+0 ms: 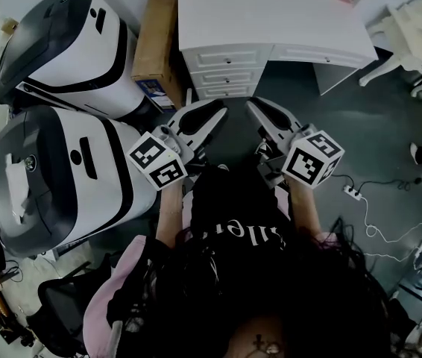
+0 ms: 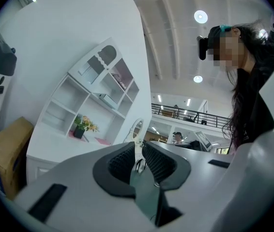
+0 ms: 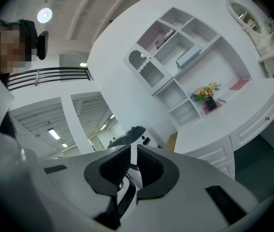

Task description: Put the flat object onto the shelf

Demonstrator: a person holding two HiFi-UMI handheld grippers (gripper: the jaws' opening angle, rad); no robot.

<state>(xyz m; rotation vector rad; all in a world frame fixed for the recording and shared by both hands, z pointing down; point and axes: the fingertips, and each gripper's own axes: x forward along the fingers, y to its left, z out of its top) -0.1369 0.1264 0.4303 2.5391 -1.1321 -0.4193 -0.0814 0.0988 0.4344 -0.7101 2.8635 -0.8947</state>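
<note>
Leftmost, two large white-and-grey machines (image 1: 47, 177) stand well to the left of the left jaws, and a cardboard box (image 1: 155, 39) leans ahead and left of them. The left gripper (image 1: 215, 112) is held close to the person's chest, its jaws pressed together with nothing between the ribbed pads (image 2: 115, 161). Just beside it, the right gripper (image 1: 254, 108) also has its jaws closed on nothing. Ahead of both jaw pairs stands a white desk (image 1: 271, 21) carrying the shelf (image 3: 185, 62). A pot of flowers (image 3: 207, 95) sits on the desk top under the shelf. Right of it a pink flat object (image 3: 238, 85) lies on the desk, well apart from both grippers. A power strip (image 1: 351, 192) lies on the floor right of the right jaws.
</note>
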